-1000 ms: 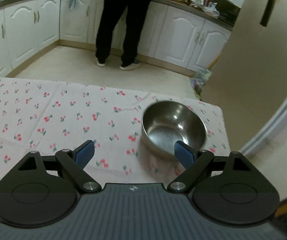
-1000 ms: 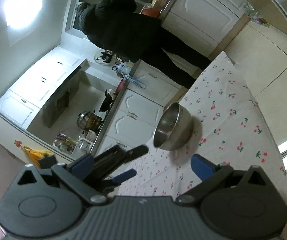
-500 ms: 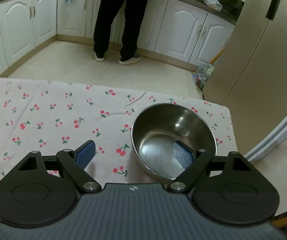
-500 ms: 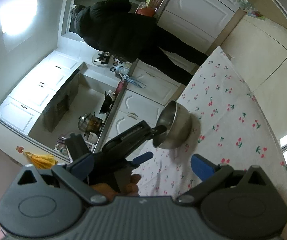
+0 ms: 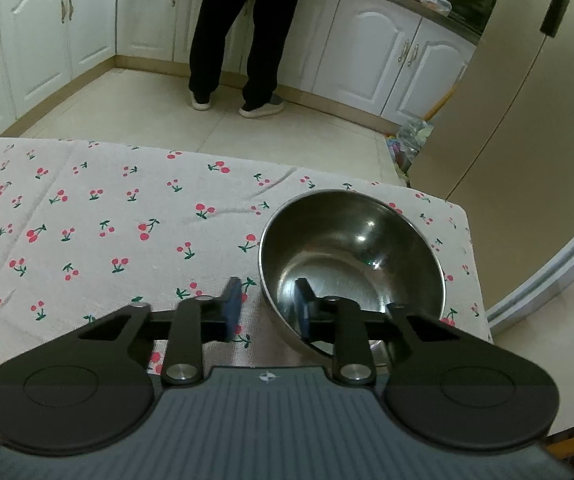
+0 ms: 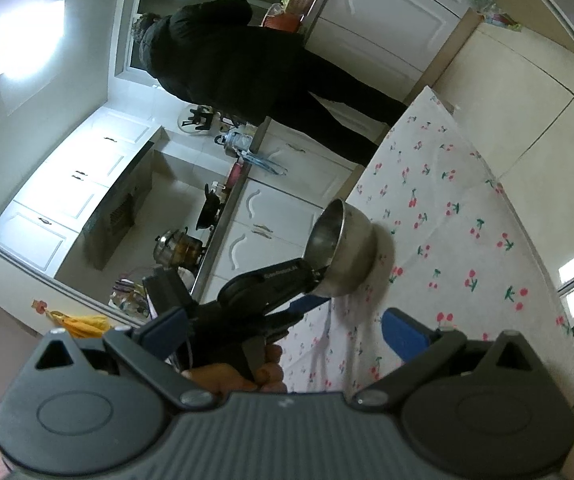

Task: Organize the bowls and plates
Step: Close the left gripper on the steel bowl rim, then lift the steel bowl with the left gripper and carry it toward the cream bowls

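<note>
Cherry-print cloth-covered table (image 5: 87,216): broad bare stretch at left. Left tool (image 5: 267,307) straddles near-left rim of round stainless steel bowl (image 5: 351,256), one blue pad (image 5: 233,304) outside wall, other inside; jaws narrowed but gap visible, whether pinching yet — cannot tell. Bowl sits upright near far right corner of table. Judgement: seat pads deep on rim, squeeze firmly, lift level. Right tool (image 6: 283,330) open, holding nothing, hovering back from bowl.

The bowl (image 5: 351,256) sits on the tablecloth (image 5: 87,216) near its right corner.
</note>
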A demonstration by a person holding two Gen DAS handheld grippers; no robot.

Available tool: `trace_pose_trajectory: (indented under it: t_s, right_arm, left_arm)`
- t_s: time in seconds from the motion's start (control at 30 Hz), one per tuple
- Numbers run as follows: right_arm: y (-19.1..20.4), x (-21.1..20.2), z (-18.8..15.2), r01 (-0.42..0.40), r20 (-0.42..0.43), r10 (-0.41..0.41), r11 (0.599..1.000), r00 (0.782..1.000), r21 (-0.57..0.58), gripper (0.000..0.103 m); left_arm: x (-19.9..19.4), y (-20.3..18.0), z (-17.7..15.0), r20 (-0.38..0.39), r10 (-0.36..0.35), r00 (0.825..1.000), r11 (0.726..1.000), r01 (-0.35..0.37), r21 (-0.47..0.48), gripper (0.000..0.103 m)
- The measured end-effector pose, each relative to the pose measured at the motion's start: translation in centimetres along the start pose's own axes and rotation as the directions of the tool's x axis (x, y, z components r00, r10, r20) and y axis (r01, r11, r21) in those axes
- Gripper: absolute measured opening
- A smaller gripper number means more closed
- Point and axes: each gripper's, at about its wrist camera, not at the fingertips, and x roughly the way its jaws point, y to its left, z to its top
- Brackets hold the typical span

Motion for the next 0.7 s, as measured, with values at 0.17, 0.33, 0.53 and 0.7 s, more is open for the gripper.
trace_pose_trajectory:
  t_s: [0.17, 0.33, 0.53, 0.7]
  right_arm:
    - [-0.1, 0.0, 0.0, 0.015, 0.0, -0.015, 1.0, 1.0, 0.007, 0.103]
    - [-0.3, -0.3, 0.1, 0.021, 0.014, -0.021, 1.0, 1.0, 0.016, 0.103]
    - [-0.4, -0.2, 0.2, 0.04, 0.011, -0.04, 0.999, 0.999, 0.017, 0.103]
    - [-0.2, 0.2, 0.0, 0.047, -0.01, -0.047, 0.999, 0.999, 0.01, 0.103]
  left_arm:
    - [-0.4, -0.1, -0.2, -0.01, -0.015, 1.0, 1.0, 0.015, 0.014, 0.012]
    - [-1.5, 0.3, -0.8, -0.042, -0.044, 0.998, 0.999, 0.045, 0.013, 0.01]
    - [-3.8, 1.1, -2.5, -0.119, -0.093, 0.989, 0.993, 0.102, 0.067, 0.009]
    - [-5.7, 1.8, -4.6, -0.184, -0.13, 0.974, 0.983, 0.151, 0.104, 0.01]
